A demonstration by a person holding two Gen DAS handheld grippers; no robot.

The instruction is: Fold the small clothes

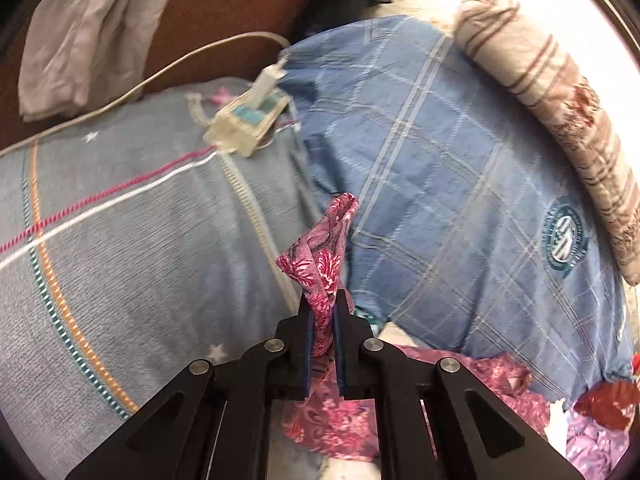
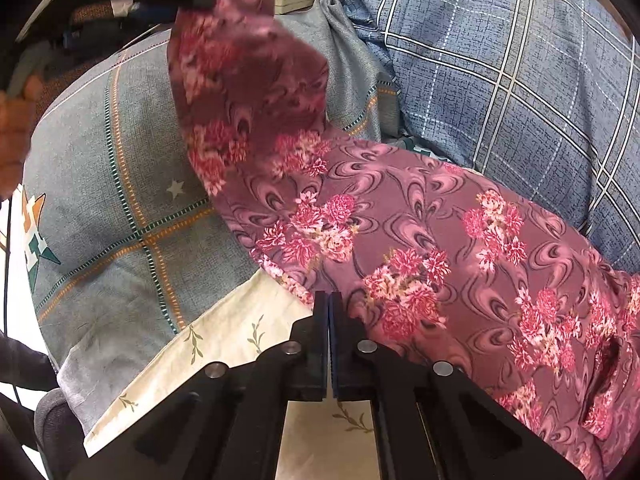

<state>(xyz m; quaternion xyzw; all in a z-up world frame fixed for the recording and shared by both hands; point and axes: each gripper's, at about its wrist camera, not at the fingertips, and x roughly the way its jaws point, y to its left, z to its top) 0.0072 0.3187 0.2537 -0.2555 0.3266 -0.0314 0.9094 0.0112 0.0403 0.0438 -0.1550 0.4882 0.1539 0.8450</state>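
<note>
Left claw (image 1: 323, 300) pinching bunched floral cloth (image 1: 320, 264); right claw (image 2: 329, 300) closed at its hem.

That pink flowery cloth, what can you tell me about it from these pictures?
The floral cloth is thin, soft-looking maroon-pink fabric printed with swirls and red-pink flower clusters. It lies spread across the bedding, over a grey checked pillow and beside a blue plaid cover. One corner is pinched in the left gripper and lifted, bunched above its fingers. The right gripper is shut at the cloth's near edge; whether it grips that edge is unclear.
</note>
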